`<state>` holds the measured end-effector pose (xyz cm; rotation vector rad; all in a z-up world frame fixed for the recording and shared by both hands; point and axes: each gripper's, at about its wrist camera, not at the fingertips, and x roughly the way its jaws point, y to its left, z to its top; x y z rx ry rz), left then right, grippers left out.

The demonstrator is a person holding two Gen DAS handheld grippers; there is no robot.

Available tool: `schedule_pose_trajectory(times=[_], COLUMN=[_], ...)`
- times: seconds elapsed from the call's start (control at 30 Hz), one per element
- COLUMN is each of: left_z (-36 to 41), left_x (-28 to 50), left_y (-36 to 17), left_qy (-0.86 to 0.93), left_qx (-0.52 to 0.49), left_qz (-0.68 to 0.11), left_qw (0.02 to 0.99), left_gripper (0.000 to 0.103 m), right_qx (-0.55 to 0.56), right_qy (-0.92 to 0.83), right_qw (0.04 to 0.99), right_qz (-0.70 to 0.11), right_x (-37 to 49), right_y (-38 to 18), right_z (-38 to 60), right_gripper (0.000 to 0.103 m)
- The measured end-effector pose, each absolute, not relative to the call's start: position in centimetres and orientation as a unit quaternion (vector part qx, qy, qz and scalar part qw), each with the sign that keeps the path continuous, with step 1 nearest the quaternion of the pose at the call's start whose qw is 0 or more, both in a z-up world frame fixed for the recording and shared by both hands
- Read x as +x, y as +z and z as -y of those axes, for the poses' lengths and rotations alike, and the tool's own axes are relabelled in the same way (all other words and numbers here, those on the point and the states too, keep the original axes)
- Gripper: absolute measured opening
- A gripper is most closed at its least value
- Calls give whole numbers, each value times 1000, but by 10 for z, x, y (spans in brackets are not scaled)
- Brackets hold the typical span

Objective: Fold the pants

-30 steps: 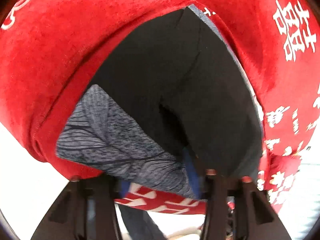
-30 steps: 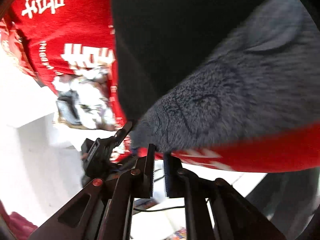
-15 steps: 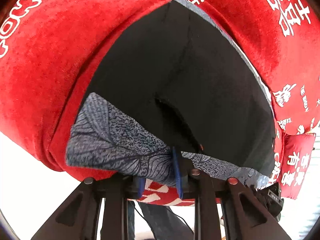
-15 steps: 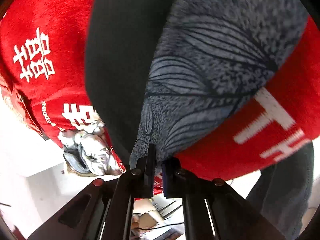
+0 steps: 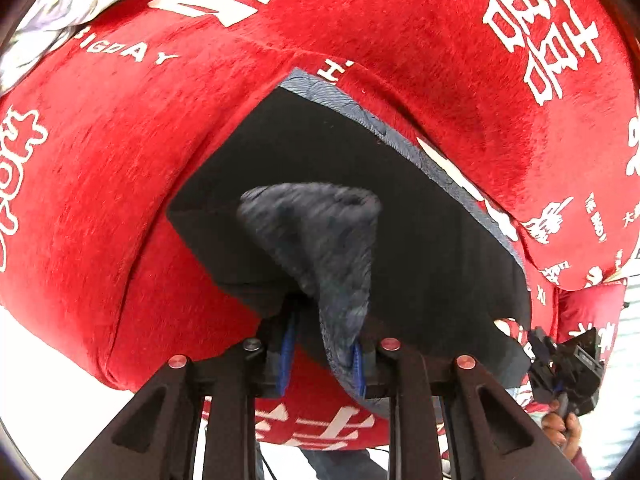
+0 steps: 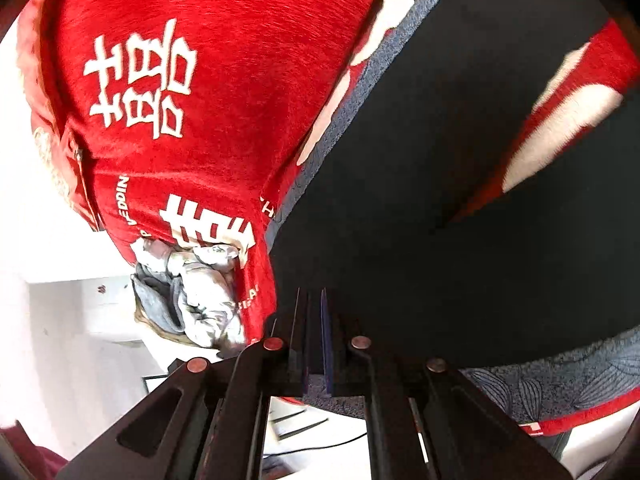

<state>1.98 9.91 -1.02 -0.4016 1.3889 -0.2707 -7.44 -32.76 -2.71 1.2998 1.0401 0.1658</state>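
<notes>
Two sets of jaws are each clamped on the pants point(image 5: 400, 216), which are black with a grey leaf-print lining. The left gripper point(image 5: 322, 354) is nearly closed, pinching a raised, blurred fold of the grey lining point(image 5: 320, 248). The right gripper point(image 6: 316, 340) is closed almost completely on the pants' edge, with grey lining showing just below the pads. Outward, the pants lie spread on a red blanket point(image 5: 120, 152) printed with white characters. At ten o'clock in the left view and eight o'clock in the right lies a crumpled pale garment point(image 6: 192, 292). At four o'clock in the left view a hand point(image 5: 568, 428) holds the other gripper.
</notes>
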Motion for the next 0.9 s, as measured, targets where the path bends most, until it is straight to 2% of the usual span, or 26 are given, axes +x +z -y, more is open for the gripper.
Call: schedule_pose_trajectory(times=[0.07,0.13,0.17,0.3,0.43,0.47,0.5,0.53,0.63,0.67,0.73,0.77,0.8,0.9], left_z=[-95,-94,-96,-110,-122,-126,-129,-130,-126,-125,-126,-129,-133,-135], left_x=[18,12,9,-9,-27,-31,-33,-34,-33,-34,-36,-36,-36,-31], left_y=[-17,-27,-33,-47,-69,-74,-82,-86,-95,-94,-91,-90,-88,-67], left_qy=[-114,-102,-96,-79,-73,-73,-72,-70,-65,-65,-72,-77,-83,-90], left_qx=[-175,-171,-174,-163,-160,-165,-176,-184,-183,-177,-170,-177,-191,-190], left_qz=[-641,-653,-660,-672,-693,-697,-699,-698,-696,-693,-692,-693,-693,-679], left_qw=[739,731,725,718,699,694,690,689,692,695,698,695,690,704], left_gripper=[25,25,25,25,26,35,48,52,52,52,44,27,20,20], right_qx=[562,549,549,581,608,615,619,625,652,661,688,704,714,680], right_qy=[84,84,75,51,34,34,33,32,28,26,29,28,23,33], right_qw=[651,630,612,561,561,566,572,577,581,581,574,565,558,591], right_qz=[-503,-543,-564,-588,-561,-548,-537,-525,-486,-475,-443,-430,-423,-434], right_x=[-78,-91,-105,-146,-175,-177,-185,-187,-194,-195,-197,-199,-199,-184], right_y=[-28,-38,-50,-99,-125,-125,-126,-127,-130,-129,-131,-134,-134,-107], right_z=[321,312,305,285,270,266,270,269,269,271,274,280,281,284], right_gripper=[11,43,67,68,66,66,66,66,66,63,31,6,6,5])
